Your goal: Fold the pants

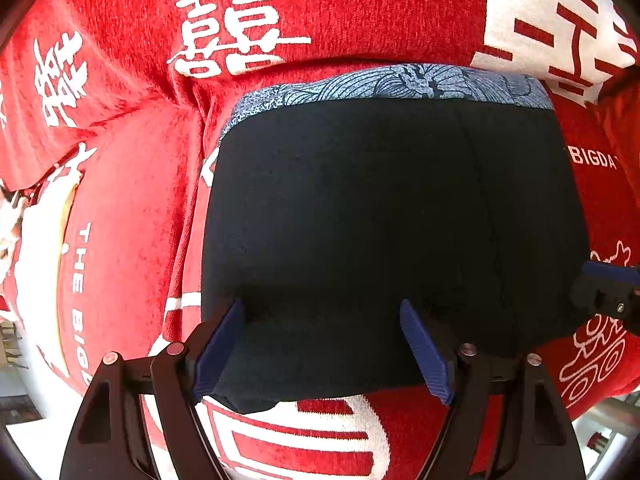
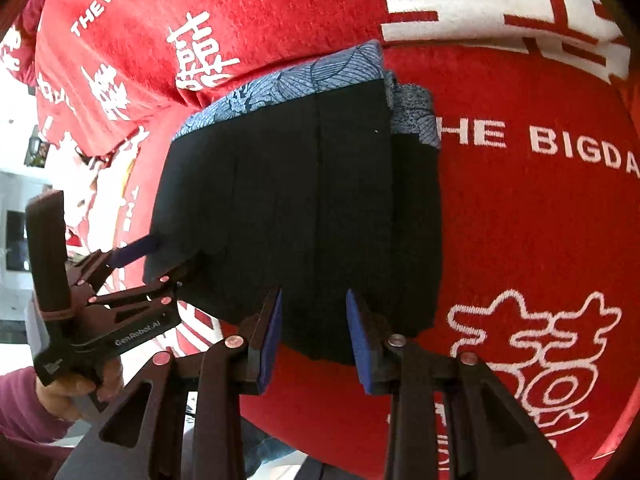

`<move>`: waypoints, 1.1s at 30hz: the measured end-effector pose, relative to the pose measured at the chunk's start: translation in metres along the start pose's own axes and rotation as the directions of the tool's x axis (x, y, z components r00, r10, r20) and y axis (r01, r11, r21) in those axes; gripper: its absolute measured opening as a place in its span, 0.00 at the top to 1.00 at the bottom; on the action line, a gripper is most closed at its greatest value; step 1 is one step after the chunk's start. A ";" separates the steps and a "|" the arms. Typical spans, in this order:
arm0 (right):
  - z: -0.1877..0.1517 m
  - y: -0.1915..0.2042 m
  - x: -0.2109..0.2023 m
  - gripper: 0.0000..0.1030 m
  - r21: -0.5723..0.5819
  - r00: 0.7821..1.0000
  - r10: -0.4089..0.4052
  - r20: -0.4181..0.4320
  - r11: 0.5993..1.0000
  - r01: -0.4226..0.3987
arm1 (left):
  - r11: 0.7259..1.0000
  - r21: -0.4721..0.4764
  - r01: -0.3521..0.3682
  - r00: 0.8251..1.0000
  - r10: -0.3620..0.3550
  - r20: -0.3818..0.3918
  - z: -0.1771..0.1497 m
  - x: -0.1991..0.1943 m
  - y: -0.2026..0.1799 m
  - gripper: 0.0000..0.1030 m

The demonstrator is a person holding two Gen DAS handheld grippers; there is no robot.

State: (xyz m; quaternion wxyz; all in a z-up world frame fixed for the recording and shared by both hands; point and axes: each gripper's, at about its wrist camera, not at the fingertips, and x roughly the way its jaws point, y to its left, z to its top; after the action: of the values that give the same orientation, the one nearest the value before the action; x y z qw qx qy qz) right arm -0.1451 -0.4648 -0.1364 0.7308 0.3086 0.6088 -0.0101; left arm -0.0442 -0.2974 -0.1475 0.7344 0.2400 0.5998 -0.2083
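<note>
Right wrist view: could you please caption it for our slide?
Both open grippers, right and left, at the folded black pants on a red cloth.

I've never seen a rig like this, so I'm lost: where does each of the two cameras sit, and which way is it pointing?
Left wrist: sits on the left gripper, looking down along its open fingers at the folded black pants; the right gripper shows at the right edge.
Right wrist: sits on the right gripper, facing the same pants; the left gripper and the hand holding it show at the left.
Both show the pants and the red blanket.
</note>
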 end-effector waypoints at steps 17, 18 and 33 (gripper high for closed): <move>0.002 -0.002 0.002 0.65 0.018 1.000 0.027 0.005 0.999 -0.027 | 0.999 -0.021 -0.027 0.999 0.026 -0.027 0.004 0.001 -0.003 0.19; 0.001 -0.004 0.000 0.65 0.024 0.999 0.033 0.006 0.999 -0.033 | 0.999 -0.020 -0.030 0.999 0.029 -0.029 0.004 0.001 -0.003 0.19; -0.015 -0.055 -0.017 0.30 0.184 0.999 0.030 0.022 0.982 -0.034 | 1.000 -0.005 -0.015 0.999 0.015 -0.032 0.007 -0.003 -0.001 0.19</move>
State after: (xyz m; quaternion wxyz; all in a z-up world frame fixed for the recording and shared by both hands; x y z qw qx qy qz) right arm -0.1838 -0.5083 -0.1466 0.7050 0.3846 0.5931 -0.0577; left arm -0.0397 -0.3027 -0.1437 0.7270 0.2459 0.6100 -0.1973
